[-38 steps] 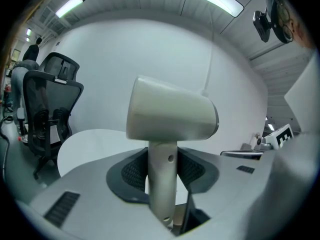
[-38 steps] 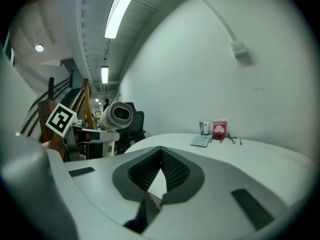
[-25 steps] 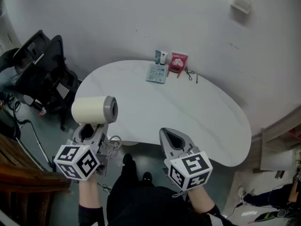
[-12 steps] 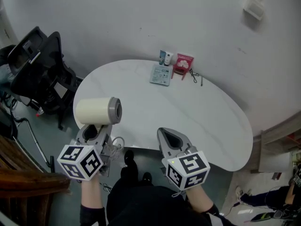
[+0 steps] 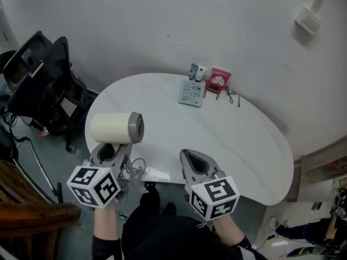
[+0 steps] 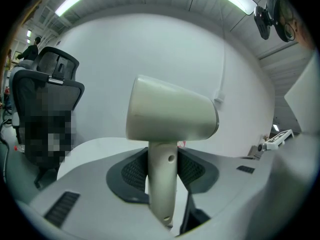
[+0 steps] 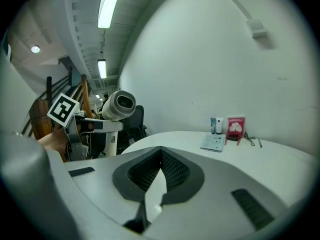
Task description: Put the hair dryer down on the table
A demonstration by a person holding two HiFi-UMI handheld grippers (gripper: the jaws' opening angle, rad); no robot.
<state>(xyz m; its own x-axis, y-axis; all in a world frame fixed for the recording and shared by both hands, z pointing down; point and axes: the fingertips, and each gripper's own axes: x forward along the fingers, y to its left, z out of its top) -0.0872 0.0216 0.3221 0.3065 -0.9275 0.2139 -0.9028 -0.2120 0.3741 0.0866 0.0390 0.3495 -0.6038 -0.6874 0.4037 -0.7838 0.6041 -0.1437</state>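
The left gripper (image 5: 108,155) is held out low at the person's left, its marker cube nearest the body and its jaws pointing forward and up; they are clamped on the handle (image 6: 161,184) of the hair dryer (image 5: 115,128), one pad on each side. The handle stands upright; the cream barrel lies level above the jaws, with its grey nozzle turned right, towards the table (image 5: 217,140). The dryer is in the air over the table's left edge, not resting on it.

The right gripper (image 5: 187,156) is held level beside the left one at the near edge of the table, pointing forward; its jaws meet at the tips with nothing between them.

Counted: two grippers; one hair dryer; one white, kidney-shaped table. At the table's far side, by the wall, are two small tubes (image 5: 198,72) standing side by side, one red box (image 5: 219,79) just right of them and one flat grey pack (image 5: 191,92) lying in front. One black office chair (image 5: 40,80) stands off to the left.
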